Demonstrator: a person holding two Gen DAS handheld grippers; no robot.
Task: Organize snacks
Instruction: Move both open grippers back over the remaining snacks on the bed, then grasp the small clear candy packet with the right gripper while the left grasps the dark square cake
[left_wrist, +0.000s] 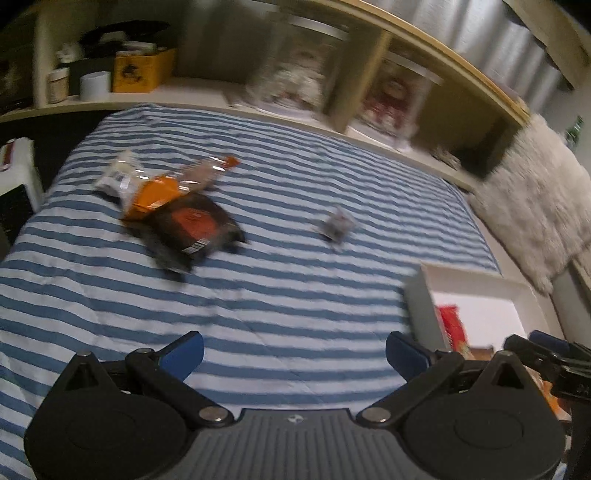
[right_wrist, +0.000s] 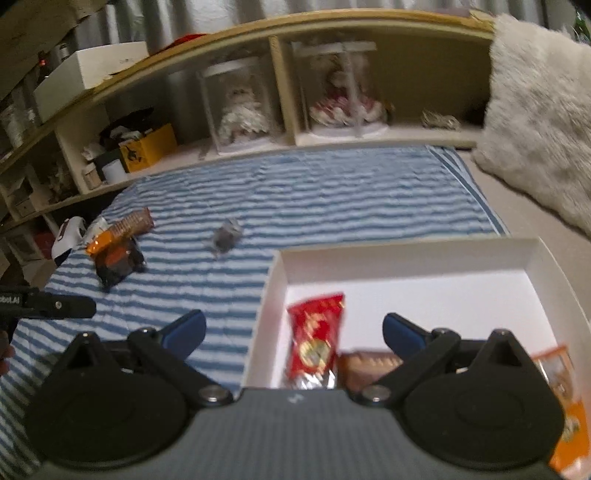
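I see a bed with a blue and white striped cover (right_wrist: 332, 192) filling the middle of my view. Behind it, across the top, runs a long wooden shelf (right_wrist: 280, 92) with open boxes in it. A grey curtain (right_wrist: 221, 14) hangs above the shelf. A fluffy white blanket (right_wrist: 535, 110) lies at the upper right. The room is dim.

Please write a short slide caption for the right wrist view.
Right tool open above a white box holding a red snack packet; more snacks wait on the striped blanket.
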